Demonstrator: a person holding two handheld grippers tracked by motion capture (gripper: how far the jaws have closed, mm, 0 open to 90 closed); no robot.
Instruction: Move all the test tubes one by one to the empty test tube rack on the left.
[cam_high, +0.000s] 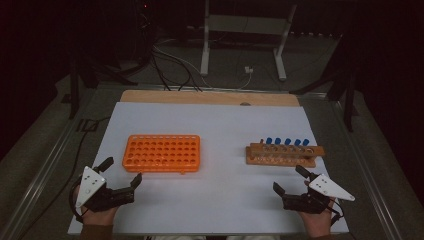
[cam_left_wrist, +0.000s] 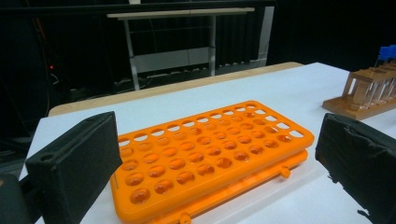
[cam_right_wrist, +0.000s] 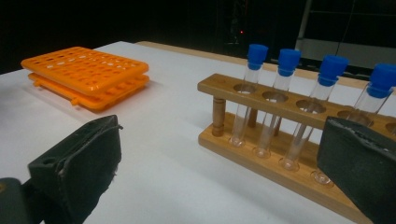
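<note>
White sheeting covers the table (cam_high: 215, 200), with a bare strip of pale wood showing along its far edge. Beyond the table, a light metal frame (cam_high: 245, 30) stands on the floor among loose cables, well apart from the work area.

Orange plastic forms the largest item on the sheet: a flat tube rack (cam_high: 162, 153) pierced by rows of round holes, all vacant, lying left of centre. In the left gripper view this orange rack (cam_left_wrist: 205, 154) is seen as two stacked plates with small pegs along the near side. Nothing stands between it and the left gripper.

Right of centre sits a wooden rack (cam_high: 282, 154), long side toward the person, well apart from the orange rack. It carries a row of clear test tubes (cam_right_wrist: 245, 98) with blue caps, each upright in its own hole, bases resting on the lower board. The tubes appear empty.

The left gripper (cam_high: 122, 175) hovers just near the orange rack's near left corner, jaws spread wide, nothing between them. The right gripper (cam_high: 289, 179) hovers just in front of the wooden rack, jaws likewise spread wide and holding nothing; in the right gripper view the tubes stand between and beyond the two black pads without contact.
</note>
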